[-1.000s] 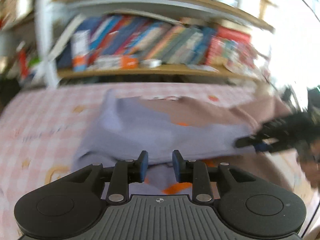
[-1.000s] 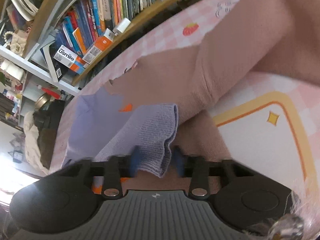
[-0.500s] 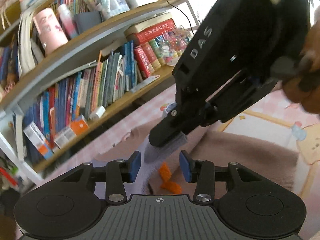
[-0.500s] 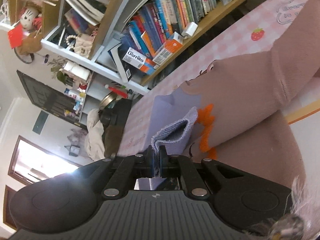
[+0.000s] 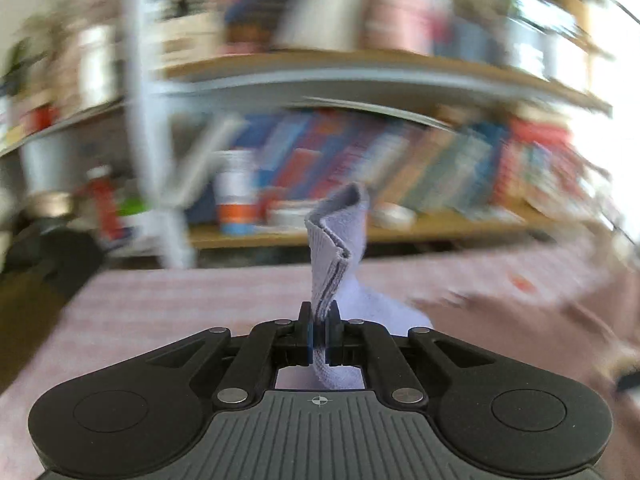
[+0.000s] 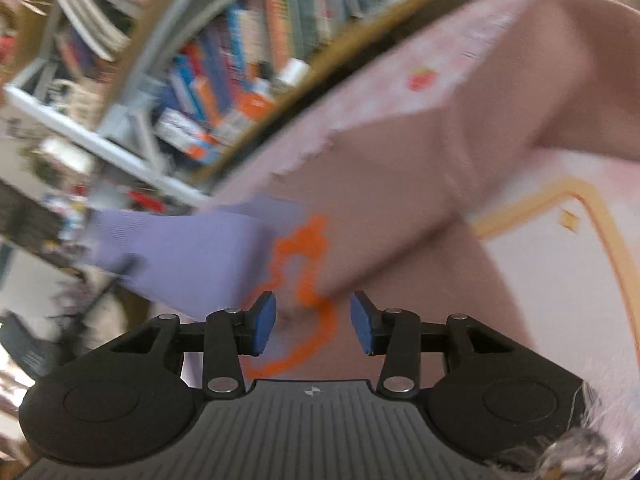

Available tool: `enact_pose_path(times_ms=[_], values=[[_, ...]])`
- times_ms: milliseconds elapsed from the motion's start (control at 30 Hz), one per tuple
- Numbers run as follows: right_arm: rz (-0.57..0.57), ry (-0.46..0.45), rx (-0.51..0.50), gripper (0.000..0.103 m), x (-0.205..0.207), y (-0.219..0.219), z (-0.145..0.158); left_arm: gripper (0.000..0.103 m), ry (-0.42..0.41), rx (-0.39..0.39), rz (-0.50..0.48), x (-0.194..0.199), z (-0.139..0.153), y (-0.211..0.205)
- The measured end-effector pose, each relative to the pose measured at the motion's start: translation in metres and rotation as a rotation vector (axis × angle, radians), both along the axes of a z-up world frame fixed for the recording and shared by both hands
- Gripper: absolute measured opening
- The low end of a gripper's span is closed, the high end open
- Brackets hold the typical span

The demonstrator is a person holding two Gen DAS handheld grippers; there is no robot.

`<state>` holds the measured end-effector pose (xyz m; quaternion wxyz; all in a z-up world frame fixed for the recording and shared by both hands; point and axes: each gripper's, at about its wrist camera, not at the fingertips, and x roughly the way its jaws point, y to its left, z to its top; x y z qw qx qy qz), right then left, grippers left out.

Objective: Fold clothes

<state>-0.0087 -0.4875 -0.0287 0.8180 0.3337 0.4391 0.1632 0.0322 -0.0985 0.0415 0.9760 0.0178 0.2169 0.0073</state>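
Left gripper (image 5: pixel 319 338): clamped on lilac cuff (image 5: pixel 338 232) | right gripper (image 6: pixel 313 326): just opened, nothing pinched | garment (image 6: pixel 400 184) unfolded on bed (image 6: pixel 560 280); folding barely begun

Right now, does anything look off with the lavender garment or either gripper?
Nothing looks damaged. The left gripper is shut on a bunched lavender cuff. The right gripper has just opened, empty, over the garment's orange print.
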Motion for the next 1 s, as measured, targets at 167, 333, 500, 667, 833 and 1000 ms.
enact_pose_path(times_ms=[167, 333, 500, 667, 833, 1000], values=[[-0.085, 0.074, -0.065, 0.041, -0.013, 0.011, -0.021, 0.005, -0.03, 0.004, 0.179, 0.009, 0.013, 0.089], [-0.157, 0.081, -0.108, 0.044, -0.021, 0.024, -0.025, 0.004, -0.019, 0.007, 0.259, 0.019, 0.01, 0.142], [-0.208, 0.087, -0.152, 0.045, -0.023, 0.034, -0.021, 0.004, 0.01, -0.004, 0.291, 0.024, 0.0, 0.174], [-0.224, 0.095, -0.176, 0.045, -0.028, 0.047, -0.019, 0.005, 0.038, -0.02, 0.298, 0.02, -0.012, 0.193], [-0.221, 0.101, -0.213, 0.045, -0.029, 0.058, -0.014, 0.013, 0.119, -0.025, 0.322, 0.018, -0.025, 0.206], [-0.199, 0.097, -0.265, 0.045, -0.03, 0.056, -0.007, 0.014, 0.141, -0.077, 0.38, -0.014, -0.027, 0.22]])
